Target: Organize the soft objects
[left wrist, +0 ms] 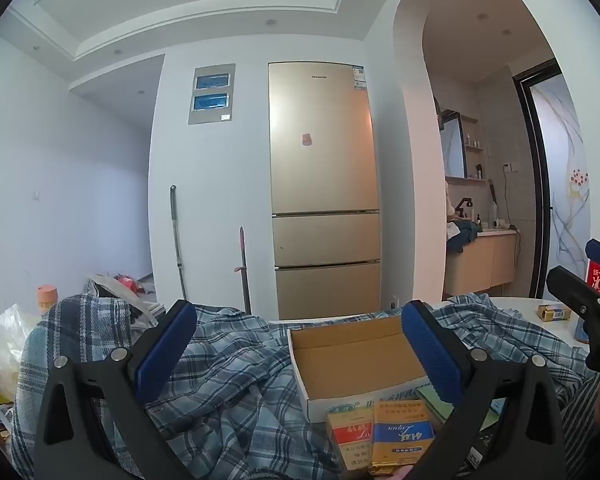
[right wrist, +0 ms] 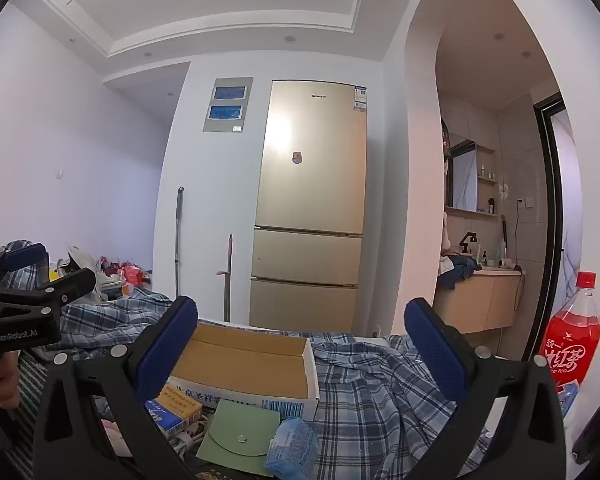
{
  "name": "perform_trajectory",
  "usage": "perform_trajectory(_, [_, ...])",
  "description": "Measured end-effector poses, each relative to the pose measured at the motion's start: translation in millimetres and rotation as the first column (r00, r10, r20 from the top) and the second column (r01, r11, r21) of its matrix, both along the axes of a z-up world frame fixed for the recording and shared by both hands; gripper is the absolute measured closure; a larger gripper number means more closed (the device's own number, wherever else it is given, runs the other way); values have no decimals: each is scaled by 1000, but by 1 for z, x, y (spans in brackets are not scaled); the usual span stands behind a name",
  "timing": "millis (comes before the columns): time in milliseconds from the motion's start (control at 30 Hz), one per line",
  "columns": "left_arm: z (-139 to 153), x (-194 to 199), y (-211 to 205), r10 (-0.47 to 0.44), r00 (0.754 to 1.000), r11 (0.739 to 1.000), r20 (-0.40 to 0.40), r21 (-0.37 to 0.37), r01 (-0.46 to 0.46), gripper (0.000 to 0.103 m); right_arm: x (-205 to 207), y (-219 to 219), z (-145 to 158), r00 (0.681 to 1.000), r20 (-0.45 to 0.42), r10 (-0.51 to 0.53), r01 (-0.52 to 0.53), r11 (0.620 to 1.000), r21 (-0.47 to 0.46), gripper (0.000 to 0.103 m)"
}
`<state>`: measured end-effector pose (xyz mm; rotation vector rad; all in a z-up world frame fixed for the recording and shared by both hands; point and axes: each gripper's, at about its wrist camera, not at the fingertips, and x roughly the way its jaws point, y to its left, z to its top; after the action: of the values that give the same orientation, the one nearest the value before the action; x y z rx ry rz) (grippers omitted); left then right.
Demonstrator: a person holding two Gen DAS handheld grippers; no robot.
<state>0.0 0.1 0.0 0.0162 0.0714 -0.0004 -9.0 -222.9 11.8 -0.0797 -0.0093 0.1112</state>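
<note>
A blue plaid cloth (left wrist: 228,364) lies crumpled over the table and also shows in the right wrist view (right wrist: 380,396). An open empty cardboard box (left wrist: 352,360) rests on it, seen too in the right wrist view (right wrist: 244,364). My left gripper (left wrist: 300,352) is open and empty above the cloth and box. My right gripper (right wrist: 300,352) is open and empty over the box; it also shows at the right edge of the left wrist view (left wrist: 592,280). The left gripper shows at the left in the right wrist view (right wrist: 28,276).
Small packets (left wrist: 380,436) lie in front of the box. A green pouch (right wrist: 240,436) and a blue wrapped pack (right wrist: 292,448) lie near me. A red tea bottle (right wrist: 572,344) stands right. A gold fridge (left wrist: 324,188) stands behind.
</note>
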Motion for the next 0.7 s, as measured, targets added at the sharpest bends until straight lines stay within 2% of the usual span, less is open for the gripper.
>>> perform_trajectory(433, [0, 0, 0, 1, 1000, 1000, 3, 11, -1, 0, -4, -5, 2, 1000, 1, 3, -3, 1000, 11, 0])
perform_trajectory(700, [-2, 0, 3, -1, 1000, 1000, 8, 5, 1, 0, -2, 6, -1, 1000, -5, -16, 16, 999, -34, 0])
